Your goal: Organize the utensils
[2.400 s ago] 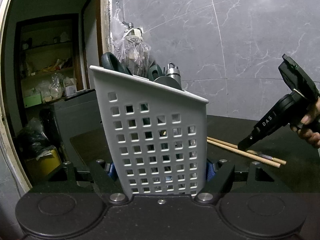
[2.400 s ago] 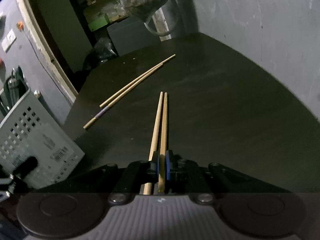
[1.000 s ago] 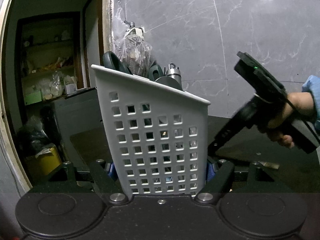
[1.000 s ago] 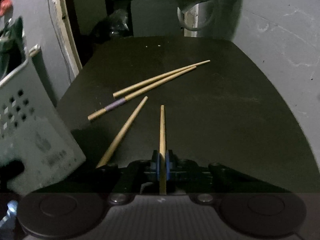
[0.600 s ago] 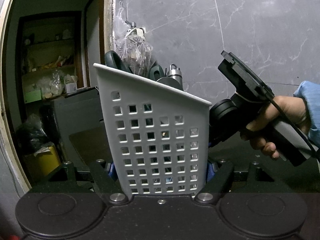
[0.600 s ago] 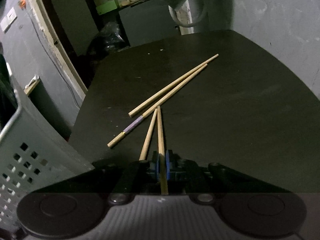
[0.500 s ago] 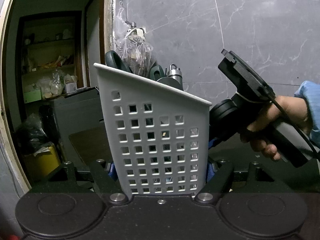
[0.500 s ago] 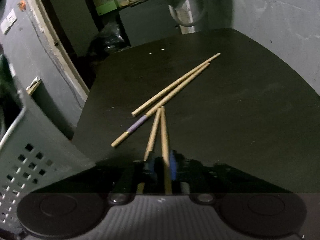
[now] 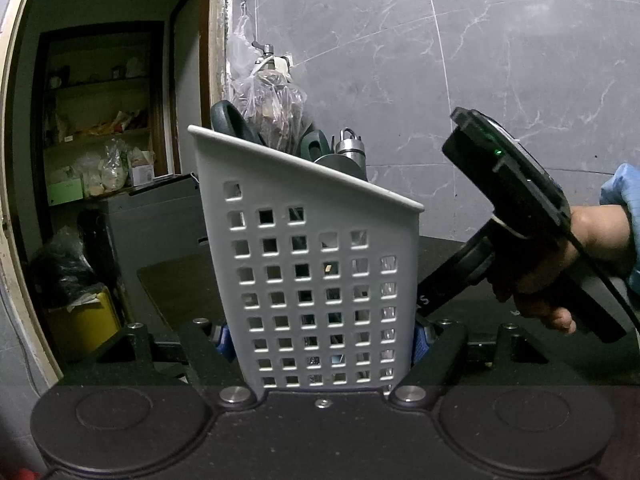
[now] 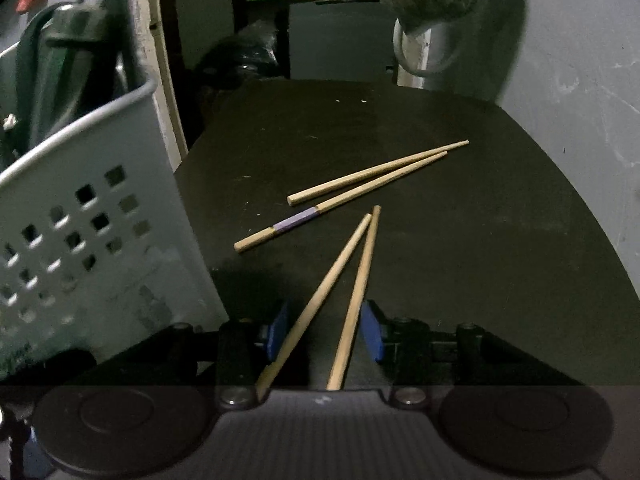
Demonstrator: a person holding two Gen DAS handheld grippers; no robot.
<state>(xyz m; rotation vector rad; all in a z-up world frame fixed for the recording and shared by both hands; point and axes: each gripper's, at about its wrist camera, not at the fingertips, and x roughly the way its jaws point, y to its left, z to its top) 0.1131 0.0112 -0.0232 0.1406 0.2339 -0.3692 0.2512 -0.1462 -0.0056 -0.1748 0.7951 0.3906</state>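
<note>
Fingers on my left gripper (image 9: pixel 322 338) pinch the white perforated caddy (image 9: pixel 316 280) by its two side walls, blue pads flat against the plastic, and the caddy stands upright with dark-handled utensils (image 9: pixel 230 120) poking above its slanted rim. My right gripper's (image 10: pixel 324 330) fingers have just been opening; they now stand spread, and I see two plain chopsticks (image 10: pixel 348 276) lying loose in the gap between them, neither pad pressing on the wood. Those two splay apart toward me and nearly meet at their far tips. Just beyond those tips a second pair of chopsticks (image 10: pixel 372 176) lies on the dark surface (image 10: pixel 500 260), one with a purple band (image 10: pixel 296 220), running diagonally up to the right. The caddy's wall (image 10: pixel 92 232) crowds my right view's left side, close to the left finger. To the right the surface lies bare out to its curved edge by the grey wall. From the left view, a hand (image 9: pixel 560 276) in a blue sleeve holds the right gripper just beside the caddy's right edge.
</note>
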